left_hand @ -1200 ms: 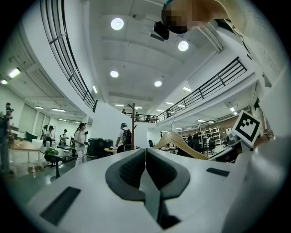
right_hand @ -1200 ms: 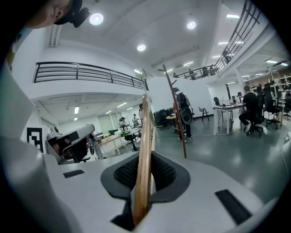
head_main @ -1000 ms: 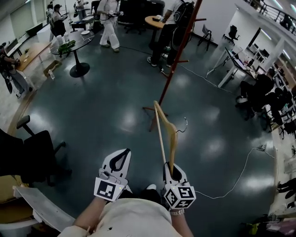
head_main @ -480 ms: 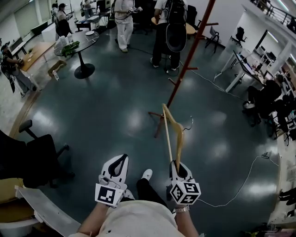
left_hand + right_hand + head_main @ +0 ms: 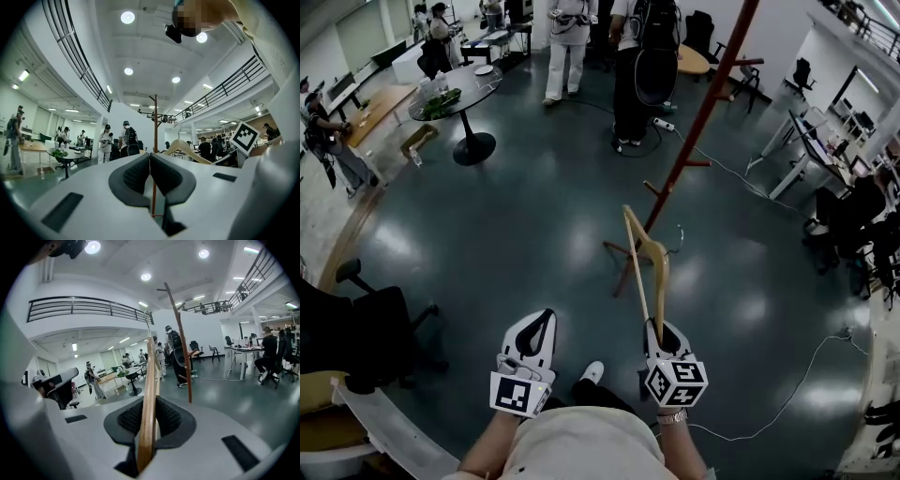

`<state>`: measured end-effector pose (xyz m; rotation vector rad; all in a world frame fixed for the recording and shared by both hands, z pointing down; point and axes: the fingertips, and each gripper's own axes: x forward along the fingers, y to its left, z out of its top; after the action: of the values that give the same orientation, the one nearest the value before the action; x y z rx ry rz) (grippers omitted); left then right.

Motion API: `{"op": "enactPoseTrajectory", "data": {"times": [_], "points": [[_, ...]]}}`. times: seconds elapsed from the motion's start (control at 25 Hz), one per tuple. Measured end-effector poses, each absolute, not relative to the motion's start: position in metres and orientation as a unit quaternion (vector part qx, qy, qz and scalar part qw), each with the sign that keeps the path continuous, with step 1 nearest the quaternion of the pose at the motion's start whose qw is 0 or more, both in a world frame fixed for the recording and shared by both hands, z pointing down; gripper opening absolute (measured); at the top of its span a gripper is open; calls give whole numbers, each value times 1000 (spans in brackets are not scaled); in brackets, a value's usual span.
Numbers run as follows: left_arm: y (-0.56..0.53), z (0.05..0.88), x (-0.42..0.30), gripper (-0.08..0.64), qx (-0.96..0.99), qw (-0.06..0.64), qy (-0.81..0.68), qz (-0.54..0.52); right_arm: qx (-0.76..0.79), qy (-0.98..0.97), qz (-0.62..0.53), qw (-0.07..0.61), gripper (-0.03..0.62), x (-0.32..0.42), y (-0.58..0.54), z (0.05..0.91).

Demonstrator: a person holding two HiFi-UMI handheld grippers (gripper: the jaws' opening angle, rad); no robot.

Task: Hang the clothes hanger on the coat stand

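Lower centre, head view: right gripper (image 5: 662, 330) jaws pinching wooden clothes hanger (image 5: 643, 267) by 1 arm end, upright | left gripper (image 5: 536, 324) jaws pressed together, empty | coat stand (image 5: 705, 111) upper right, apart from hanger | advice: close in, lift metal hook (image 5: 678, 246) over 1 peg (image 5: 697, 164), hold roll steady

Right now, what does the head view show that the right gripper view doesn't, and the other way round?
Head view only: the person's shoe and the coat stand's feet. Right gripper view only: the balcony railing and ceiling lights. Both: the right gripper shut on the wooden hanger, the coat stand ahead, and the round table.
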<state>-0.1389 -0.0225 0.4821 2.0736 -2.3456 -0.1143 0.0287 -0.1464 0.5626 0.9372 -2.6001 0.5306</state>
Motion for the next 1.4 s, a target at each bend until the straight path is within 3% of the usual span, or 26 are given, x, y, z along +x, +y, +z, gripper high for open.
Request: {"op": "enactPoseTrajectory", "data": {"times": [0.36, 0.8, 1.4], "points": [[-94, 478, -139, 14, 664, 8, -747, -30, 348, -907, 167, 169, 61, 23, -224, 545], [-205, 468, -189, 14, 709, -3, -704, -42, 358, -903, 156, 178, 61, -23, -294, 536], [-394, 392, -272, 14, 774, -69, -625, -67, 399, -906, 97, 100, 61, -107, -482, 361]]}}
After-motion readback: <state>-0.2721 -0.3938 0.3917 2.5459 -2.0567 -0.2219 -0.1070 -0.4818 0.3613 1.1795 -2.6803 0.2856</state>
